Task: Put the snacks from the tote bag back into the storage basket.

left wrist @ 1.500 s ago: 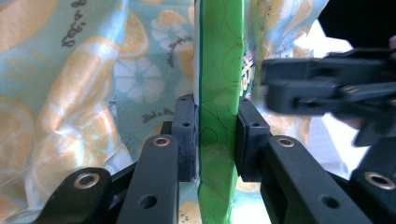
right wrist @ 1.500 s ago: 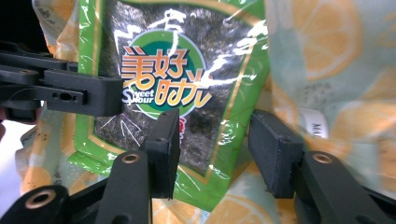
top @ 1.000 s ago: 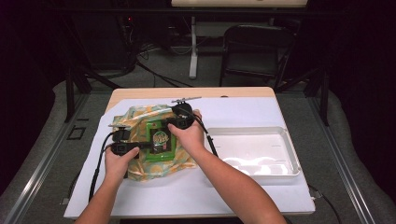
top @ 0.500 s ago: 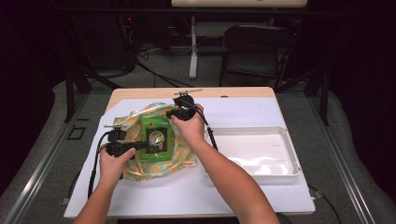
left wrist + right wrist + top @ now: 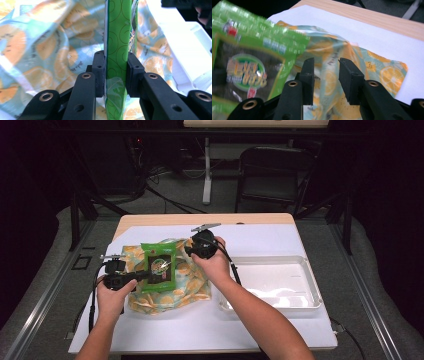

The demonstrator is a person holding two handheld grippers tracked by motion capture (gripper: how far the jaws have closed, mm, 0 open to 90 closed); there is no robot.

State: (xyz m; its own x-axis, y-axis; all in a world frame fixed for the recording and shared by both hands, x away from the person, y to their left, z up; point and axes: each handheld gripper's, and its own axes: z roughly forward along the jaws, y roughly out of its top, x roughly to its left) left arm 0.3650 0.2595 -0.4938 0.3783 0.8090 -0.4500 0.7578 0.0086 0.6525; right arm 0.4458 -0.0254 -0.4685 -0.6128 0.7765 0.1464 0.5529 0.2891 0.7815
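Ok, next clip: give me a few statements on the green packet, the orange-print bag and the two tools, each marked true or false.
1. The left tool is clamped on the green packet. True.
2. The right tool grips the packet too. False: its jaws stand apart, with the orange-print bag showing behind the gap between them.
3. The white tray holds the packet. False: the packet is held above the bag.
4. The bag lies on the white sheet left of the tray. True.

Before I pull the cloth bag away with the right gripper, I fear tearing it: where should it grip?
Probably the raised fold of the cloth bag straight ahead of the right gripper: it stands up, apart from the snack packet.
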